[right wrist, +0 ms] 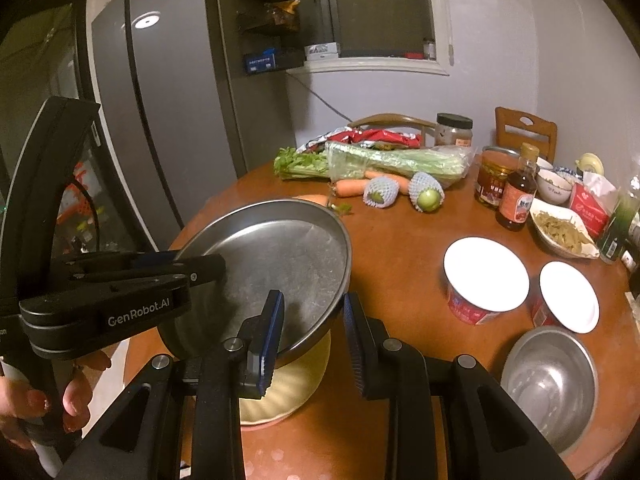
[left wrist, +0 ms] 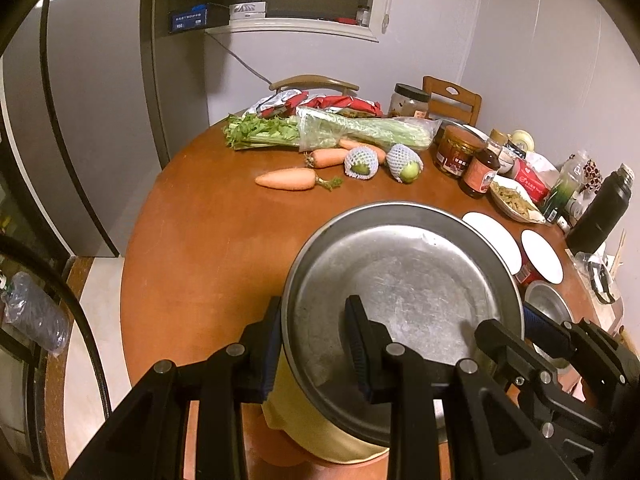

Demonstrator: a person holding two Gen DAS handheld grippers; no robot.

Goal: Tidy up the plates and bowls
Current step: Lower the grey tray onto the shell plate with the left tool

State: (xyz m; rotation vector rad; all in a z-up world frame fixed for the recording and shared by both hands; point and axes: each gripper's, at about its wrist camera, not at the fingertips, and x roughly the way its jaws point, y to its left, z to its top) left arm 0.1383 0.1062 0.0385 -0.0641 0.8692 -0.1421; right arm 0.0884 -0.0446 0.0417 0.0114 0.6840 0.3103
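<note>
A large steel plate (left wrist: 400,276) hangs tilted above the round wooden table (left wrist: 208,248), carried by both grippers. My left gripper (left wrist: 314,340) is shut on its near left rim, one finger inside and one outside. My right gripper (right wrist: 314,336) is shut on the opposite rim of the steel plate (right wrist: 280,256); in the left wrist view it shows as the right gripper (left wrist: 540,332) at the plate's right edge. A pale yellow plate (right wrist: 288,392) lies on the table directly under the steel one. A small steel bowl (right wrist: 550,388) stands at the near right.
Two red cups with white lids (right wrist: 486,276) (right wrist: 568,296) stand right of the plate. Carrots (left wrist: 286,179), celery (left wrist: 320,130), netted fruit (right wrist: 426,194), jars, a sauce bottle (right wrist: 518,192) and a dish of food (right wrist: 562,232) crowd the far and right side. A person's hand (right wrist: 76,400) grips the left tool.
</note>
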